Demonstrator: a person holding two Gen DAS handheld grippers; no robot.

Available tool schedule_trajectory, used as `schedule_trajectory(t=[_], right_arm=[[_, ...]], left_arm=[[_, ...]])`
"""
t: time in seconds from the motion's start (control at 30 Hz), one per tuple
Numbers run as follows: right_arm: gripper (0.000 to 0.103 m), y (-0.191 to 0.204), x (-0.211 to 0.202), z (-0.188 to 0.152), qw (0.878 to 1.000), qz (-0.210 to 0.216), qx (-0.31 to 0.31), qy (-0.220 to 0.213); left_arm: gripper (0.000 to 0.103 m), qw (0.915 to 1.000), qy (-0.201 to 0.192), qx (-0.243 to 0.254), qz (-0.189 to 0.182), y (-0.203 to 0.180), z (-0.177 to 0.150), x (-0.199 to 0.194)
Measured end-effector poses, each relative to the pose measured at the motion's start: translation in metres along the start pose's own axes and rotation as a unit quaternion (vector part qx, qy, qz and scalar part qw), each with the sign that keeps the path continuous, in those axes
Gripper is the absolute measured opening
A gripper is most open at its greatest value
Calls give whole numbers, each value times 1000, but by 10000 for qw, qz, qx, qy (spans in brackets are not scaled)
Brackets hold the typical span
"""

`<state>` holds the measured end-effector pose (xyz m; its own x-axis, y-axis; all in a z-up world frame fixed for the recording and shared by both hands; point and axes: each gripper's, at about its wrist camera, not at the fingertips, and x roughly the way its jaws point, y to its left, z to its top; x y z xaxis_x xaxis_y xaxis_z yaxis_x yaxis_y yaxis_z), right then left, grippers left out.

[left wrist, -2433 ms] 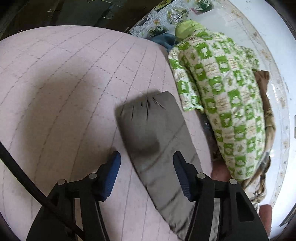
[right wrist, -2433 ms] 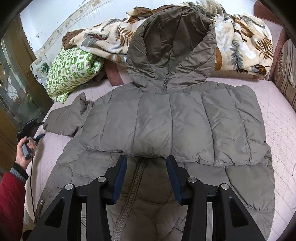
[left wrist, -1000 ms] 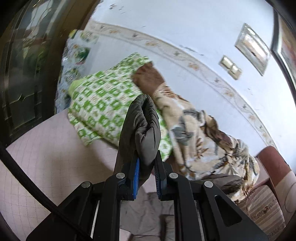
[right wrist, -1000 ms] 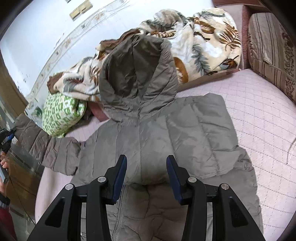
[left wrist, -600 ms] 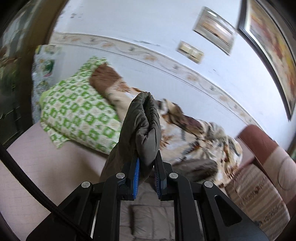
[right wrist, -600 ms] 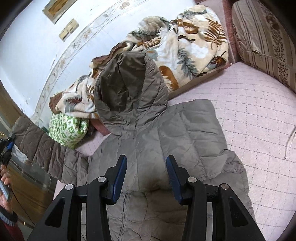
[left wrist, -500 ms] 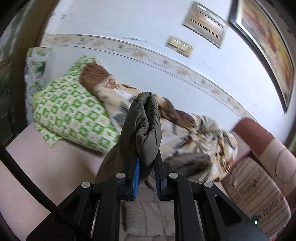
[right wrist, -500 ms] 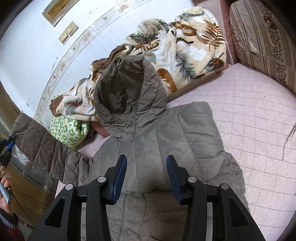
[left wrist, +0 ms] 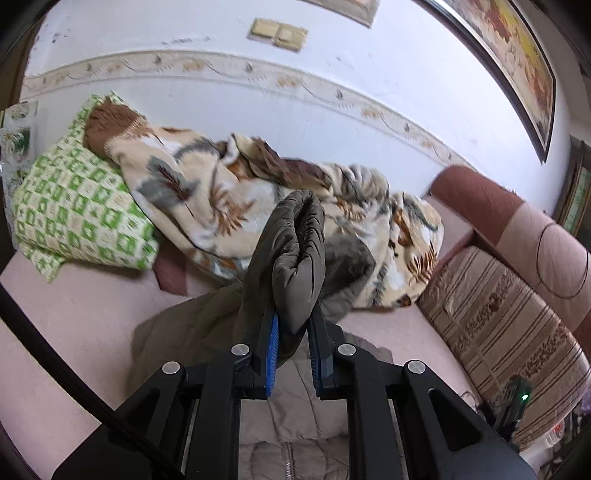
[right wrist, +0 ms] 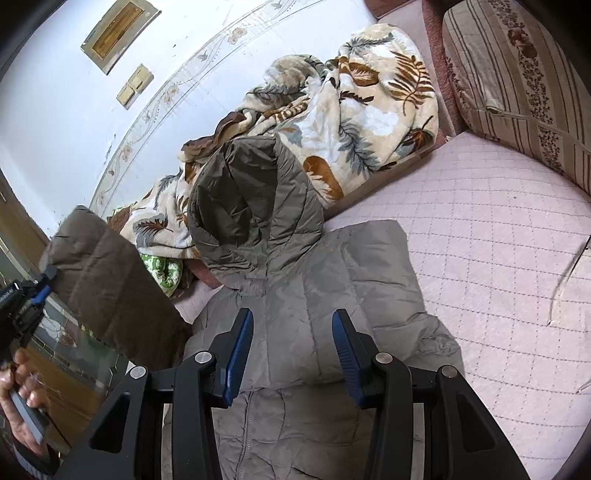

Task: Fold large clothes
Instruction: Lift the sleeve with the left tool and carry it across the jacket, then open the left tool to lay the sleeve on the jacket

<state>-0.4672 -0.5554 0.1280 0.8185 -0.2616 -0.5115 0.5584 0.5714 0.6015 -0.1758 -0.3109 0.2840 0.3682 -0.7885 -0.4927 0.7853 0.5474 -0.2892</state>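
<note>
Closest in the left wrist view, the left gripper (left wrist: 293, 350) is pinched tight on the cuff end of the grey-brown quilted sleeve (left wrist: 295, 254), which bulges up between the blue pads and is lifted clear of the bed. In the right wrist view the same sleeve (right wrist: 107, 284) slopes up to the left gripper (right wrist: 38, 286) at the far left, with the person's left hand (right wrist: 22, 387) on its handle.

The right gripper (right wrist: 291, 356) hovers with its jaws spread wide, nothing between them, just above the chest of the grey-brown puffy hooded jacket (right wrist: 314, 306). The jacket lies flat on the pale pink quilted bed cover (right wrist: 480, 258), zip up, its other sleeve folded across the front and its hood (right wrist: 251, 206) propped against the bedding behind.

Beyond the hood sits a crumpled cream blanket with brown and grey leaf print (right wrist: 340, 107), and beside that a green-and-white checked pillow (left wrist: 77, 206). To the right a striped beige cushion (right wrist: 524, 77) leans at the bed's edge. Furthest back, the white wall carries a floral border strip (left wrist: 258, 79) and a cream switch plate (left wrist: 279, 33)
</note>
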Motion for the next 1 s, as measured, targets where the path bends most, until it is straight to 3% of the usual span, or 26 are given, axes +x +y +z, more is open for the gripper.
schedule_trajectory(t=[0.2, 0.6, 0.9, 0.97, 1.0], right_arm=[[48, -8, -5, 4, 10000, -13, 78, -36], [48, -17, -10, 7, 9999, -44, 121, -36], [48, -20, -6, 7, 9999, -66, 135, 20], [48, -19, -4, 6, 9999, -63, 130, 43], [48, -19, -3, 6, 9999, -56, 128, 65]], left_arm=[[14, 9991, 328, -152, -225, -22, -35, 35], [14, 9943, 1040, -156, -192, -54, -120, 109], [14, 9909, 1333, 146, -126, -73, -157, 143], [18, 9896, 1398, 318, -112, -80, -163, 147], [32, 9885, 1458, 388, -109, -82, -165, 150]])
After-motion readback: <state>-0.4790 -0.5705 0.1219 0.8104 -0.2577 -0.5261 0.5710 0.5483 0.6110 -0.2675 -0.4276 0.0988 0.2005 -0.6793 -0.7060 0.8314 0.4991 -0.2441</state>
